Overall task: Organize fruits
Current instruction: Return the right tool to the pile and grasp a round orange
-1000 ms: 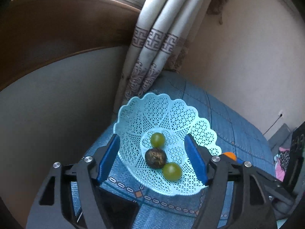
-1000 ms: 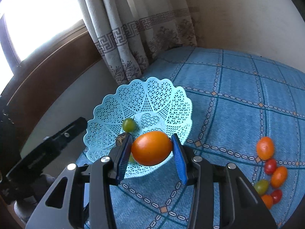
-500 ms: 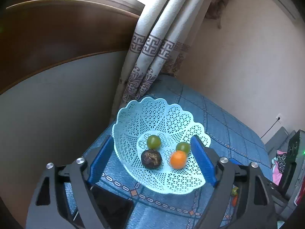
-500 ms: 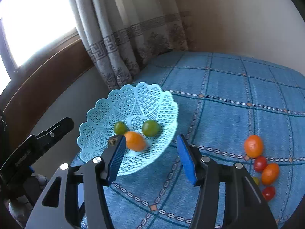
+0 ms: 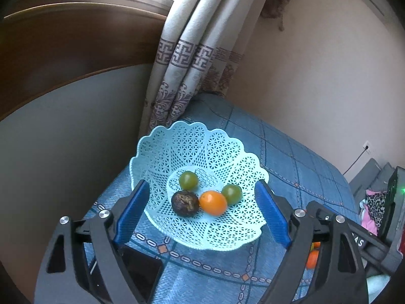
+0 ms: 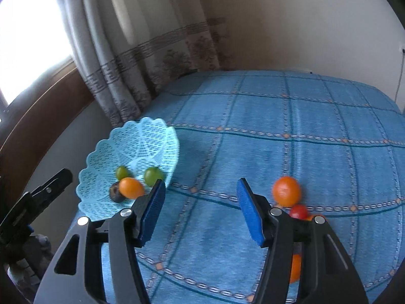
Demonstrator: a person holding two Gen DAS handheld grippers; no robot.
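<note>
A pale blue lattice basket (image 5: 162, 152) (image 6: 141, 139) sits near the corner of the blue checked bedspread (image 6: 291, 131). Inside lie an orange tomato (image 5: 213, 202) (image 6: 131, 188), two green fruits (image 5: 188, 180) (image 5: 231, 194) and a dark wrinkled fruit (image 5: 185, 203). My left gripper (image 5: 201, 212) is open, its fingers on either side of the basket's near rim. My right gripper (image 6: 201, 209) is open and empty over the bedspread, right of the basket. To its right lie a round orange fruit (image 6: 286, 190) and a red tomato (image 6: 298, 211); more orange fruit is partly hidden behind the right finger.
A patterned curtain (image 5: 187, 71) hangs behind the basket beside a brown wooden window frame (image 5: 63, 38). The bed's edge drops off just left of the basket. A wall socket with a cable (image 5: 367, 147) and clothes (image 5: 374, 205) lie past the far side.
My right gripper opened and let the orange tomato drop into the basket, then drew back and swung right toward the loose fruit. The left gripper stayed open and pulled back slightly.
</note>
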